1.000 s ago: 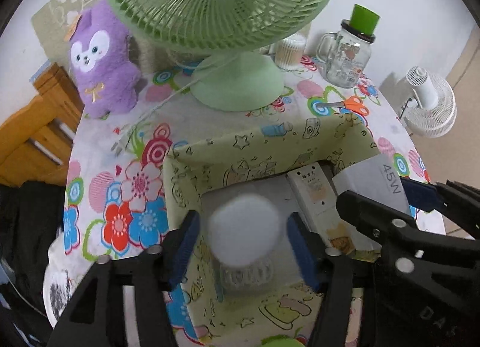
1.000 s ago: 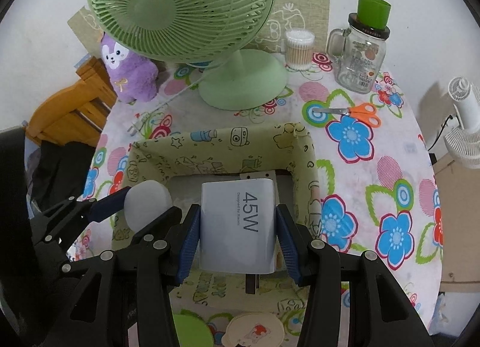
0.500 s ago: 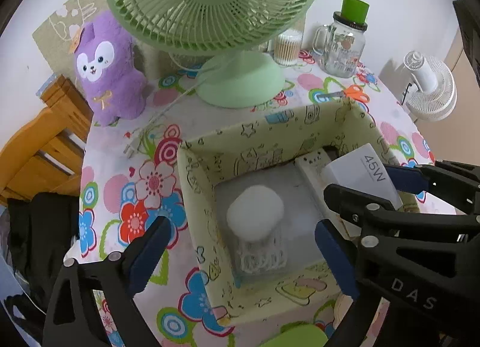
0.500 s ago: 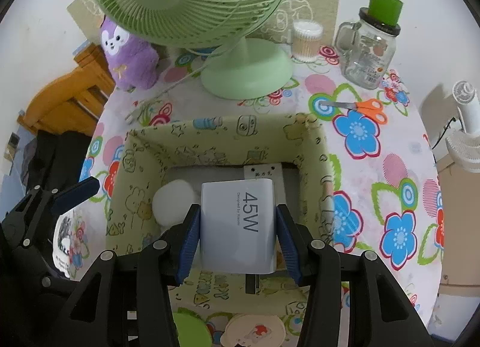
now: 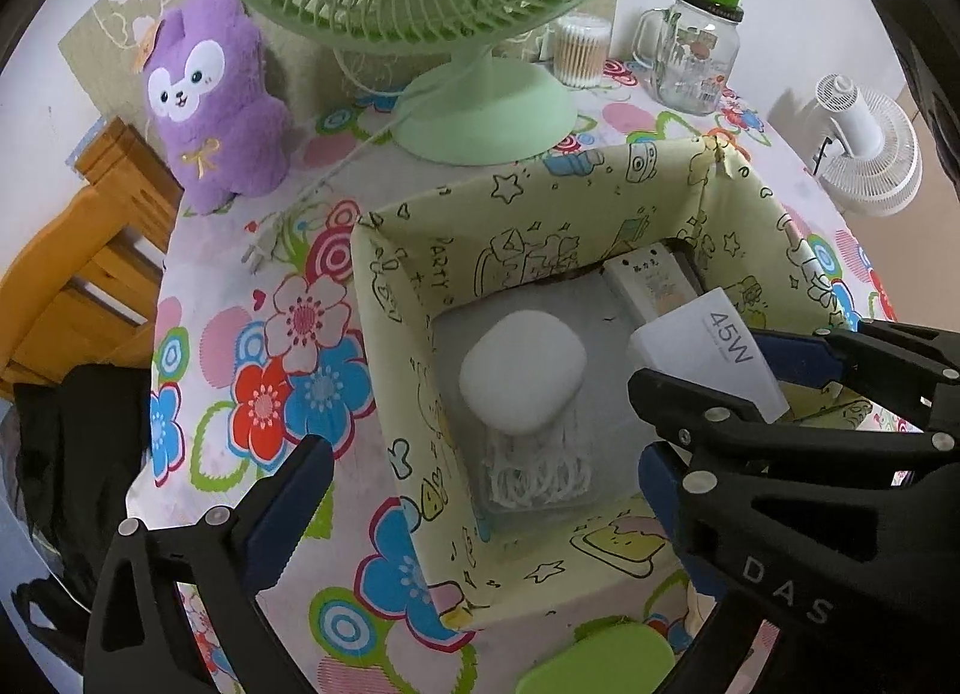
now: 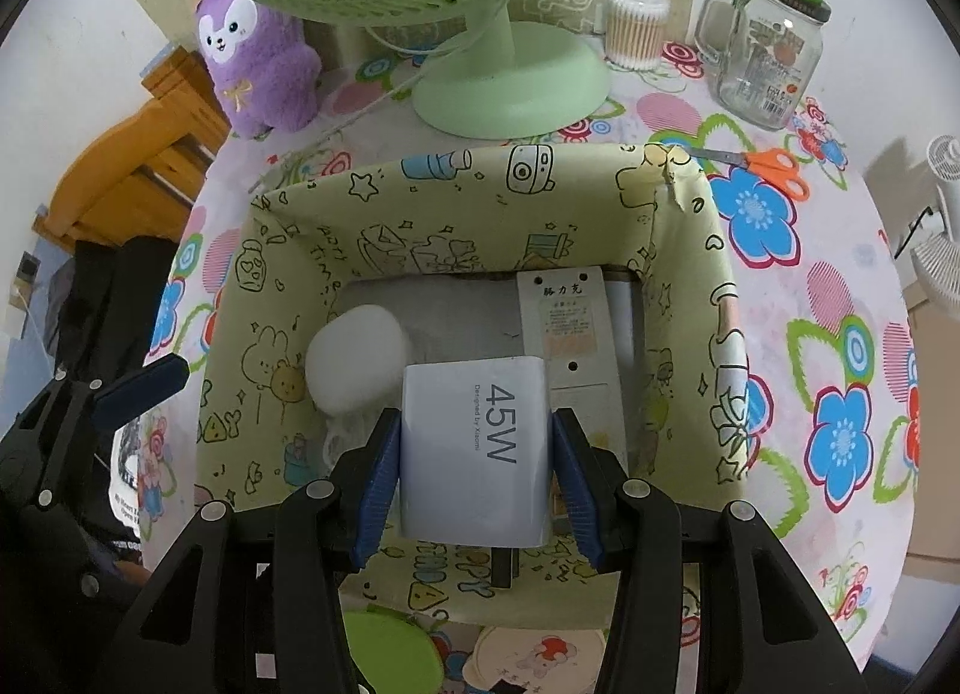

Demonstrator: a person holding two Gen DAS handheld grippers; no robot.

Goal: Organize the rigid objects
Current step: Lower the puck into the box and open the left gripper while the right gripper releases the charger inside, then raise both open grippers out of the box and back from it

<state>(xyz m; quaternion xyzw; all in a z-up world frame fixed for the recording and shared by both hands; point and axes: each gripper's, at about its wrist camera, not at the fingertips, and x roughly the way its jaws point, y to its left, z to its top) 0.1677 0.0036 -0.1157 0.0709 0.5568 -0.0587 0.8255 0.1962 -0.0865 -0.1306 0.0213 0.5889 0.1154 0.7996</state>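
Observation:
A yellow cartoon-print fabric box stands on the flowered table. Inside it lie a white rounded case on a clear packet, and a white power strip. My right gripper is shut on a white 45W charger and holds it over the box's near side. My left gripper is open and empty, above the box's near left part; its right finger is partly hidden behind the right gripper.
A green desk fan stands behind the box, its cord and plug to the left. A purple plush, cotton swabs jar, glass mug jar and orange scissors ring the table. Green lids lie near.
My left gripper opened, let the white case drop into the box and drew back upward. My right gripper moved the charger slightly forward over the box.

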